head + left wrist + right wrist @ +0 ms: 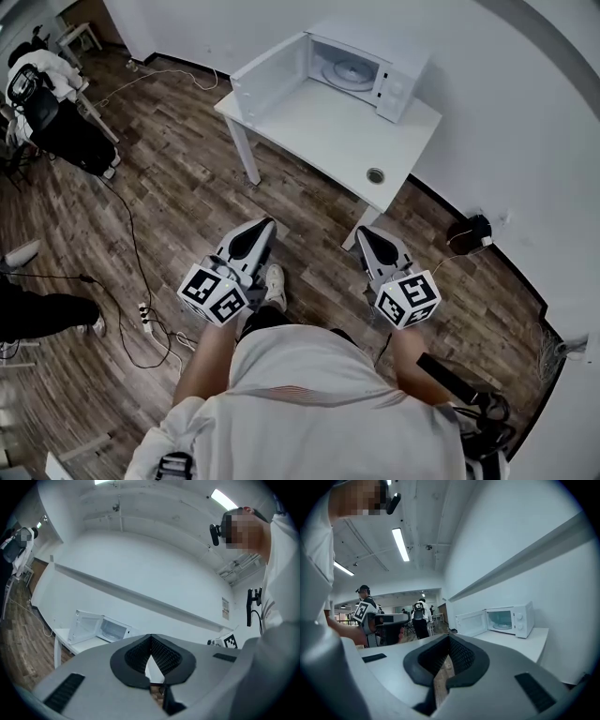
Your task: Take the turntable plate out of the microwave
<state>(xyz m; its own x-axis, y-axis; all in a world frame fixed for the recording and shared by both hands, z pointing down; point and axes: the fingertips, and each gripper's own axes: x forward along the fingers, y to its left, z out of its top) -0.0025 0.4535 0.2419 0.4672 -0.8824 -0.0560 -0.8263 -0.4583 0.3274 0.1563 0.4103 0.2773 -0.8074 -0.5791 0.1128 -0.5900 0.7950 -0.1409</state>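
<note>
A white microwave stands at the far end of a white table with its door swung open to the left. The round glass turntable plate lies inside it. It also shows in the right gripper view, where the turntable plate sits in the microwave. My left gripper and right gripper are held low over the wooden floor, short of the table and well away from the microwave. Both are shut with nothing between the jaws. The left gripper looks toward the microwave from afar.
A round cable hole sits near the table's front edge. Cables and a power strip lie on the floor at left. A black object rests by the right wall. People stand and sit farther back.
</note>
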